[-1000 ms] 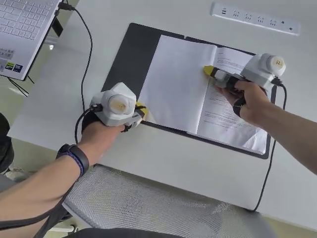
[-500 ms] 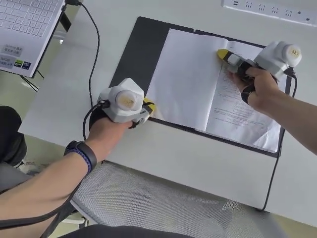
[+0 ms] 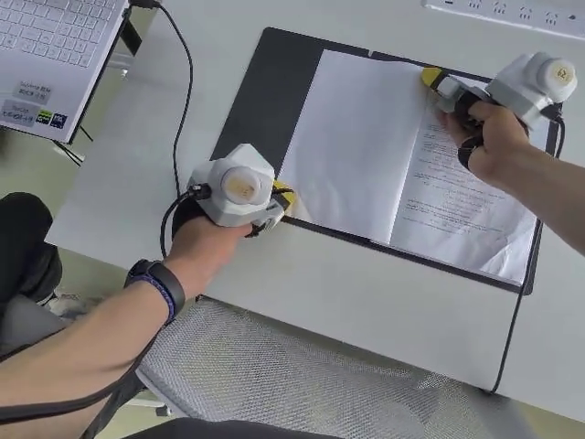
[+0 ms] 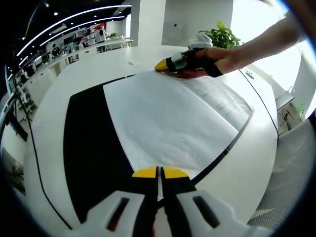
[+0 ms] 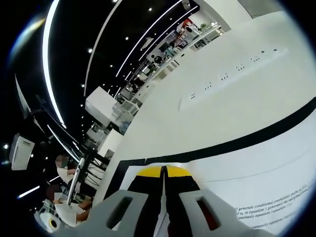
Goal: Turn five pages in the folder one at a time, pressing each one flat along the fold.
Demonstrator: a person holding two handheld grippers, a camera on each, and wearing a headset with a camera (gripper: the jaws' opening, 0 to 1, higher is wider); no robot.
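jaws closed, the left hand-held gripper (image 3: 281, 196) pins the turned page (image 3: 352, 137) by its near corner so the closed right hand-held gripper (image 3: 430, 78) can flatten the fold (image 3: 409, 160)

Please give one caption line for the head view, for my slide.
Left gripper at the lower corner of the blank white page, right gripper at the fold's top in the open black folder.

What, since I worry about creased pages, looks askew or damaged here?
Nothing stands out. The folder lies open on the table, its pages flat and uncreased; the right gripper rests at the fold's top, the left gripper at a page corner.
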